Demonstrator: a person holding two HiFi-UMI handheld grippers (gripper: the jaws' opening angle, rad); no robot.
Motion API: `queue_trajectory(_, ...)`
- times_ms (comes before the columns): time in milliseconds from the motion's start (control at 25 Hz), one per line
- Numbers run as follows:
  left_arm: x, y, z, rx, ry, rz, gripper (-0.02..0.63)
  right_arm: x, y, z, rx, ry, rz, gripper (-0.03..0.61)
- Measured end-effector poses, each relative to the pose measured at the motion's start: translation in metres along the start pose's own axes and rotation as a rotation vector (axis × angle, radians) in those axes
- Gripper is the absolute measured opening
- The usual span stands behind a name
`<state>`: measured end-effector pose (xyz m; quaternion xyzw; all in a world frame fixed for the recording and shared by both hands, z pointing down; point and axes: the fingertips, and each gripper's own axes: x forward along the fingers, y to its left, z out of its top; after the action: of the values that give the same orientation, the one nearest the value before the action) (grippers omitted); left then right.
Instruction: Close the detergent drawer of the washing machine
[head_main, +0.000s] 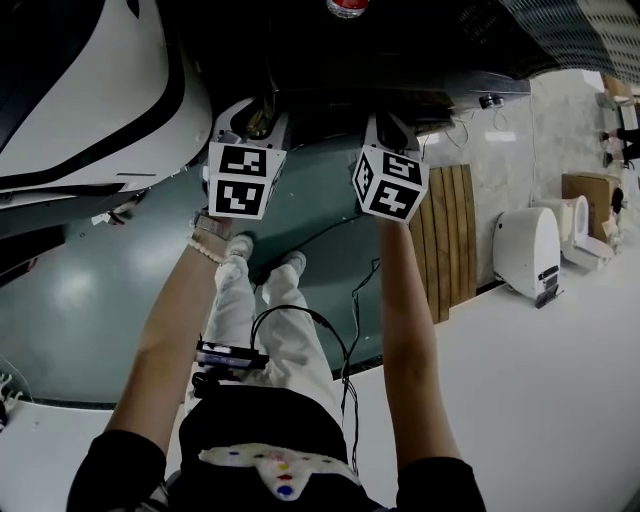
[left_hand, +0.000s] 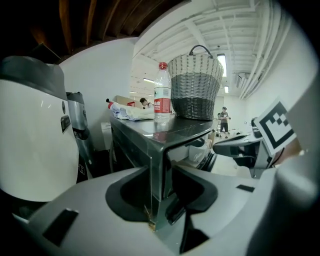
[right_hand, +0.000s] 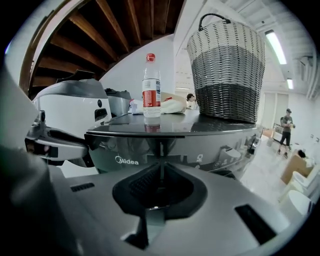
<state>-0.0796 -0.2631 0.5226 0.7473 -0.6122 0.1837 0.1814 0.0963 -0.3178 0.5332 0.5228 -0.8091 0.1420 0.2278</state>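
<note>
Looks done: finds drawer (right_hand: 125, 160) flush in washer (right_hand: 190, 145) front. Holds right tool (right_hand: 160, 165) pinched together, empty, before washer; left tool (left_hand: 161, 172) spread astride washer's corner, clasping nothing. Leaves only withdrawal.

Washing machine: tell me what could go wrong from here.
The water bottle stands upright on top of the washing machine; a hard shove on the front may topple it.
The open jaws of the left gripper straddle the machine's front corner; closing or sliding there could scrape the glossy panel.
Loose cables loop beside the person's legs; a step could snag them.
</note>
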Motion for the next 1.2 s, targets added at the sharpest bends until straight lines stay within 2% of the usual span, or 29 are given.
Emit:
queue_trajectory(80, -0.008, 0.004, 0.003, -0.009, -0.011, -0.006, 0.129, -0.011, 0.001, -0.001, 0.019, -0.008, -0.023, 0.005)
queue_trajectory(360, -0.045, 0.010, 0.015, 0.007, -0.046, -0.044, 0.015, -0.056, 0.016, 0.004, 0.029, -0.034, -0.044, 0.005)
queue_trajectory(640, -0.092, -0.009, 0.039, 0.045, -0.103, -0.141, 0.012, -0.109, 0.041, 0.023, 0.002, -0.082, -0.028, 0.005)
queue_trajectory(1040, -0.151, -0.040, 0.065, 0.087, -0.148, -0.233, 0.012, -0.174, 0.071, 0.054, 0.037, -0.173, 0.025, 0.005)
queue_trajectory(1200, -0.173, -0.055, 0.077, 0.121, -0.174, -0.294, 0.012, -0.196, 0.077, 0.060, 0.056, -0.192, 0.037, 0.005)
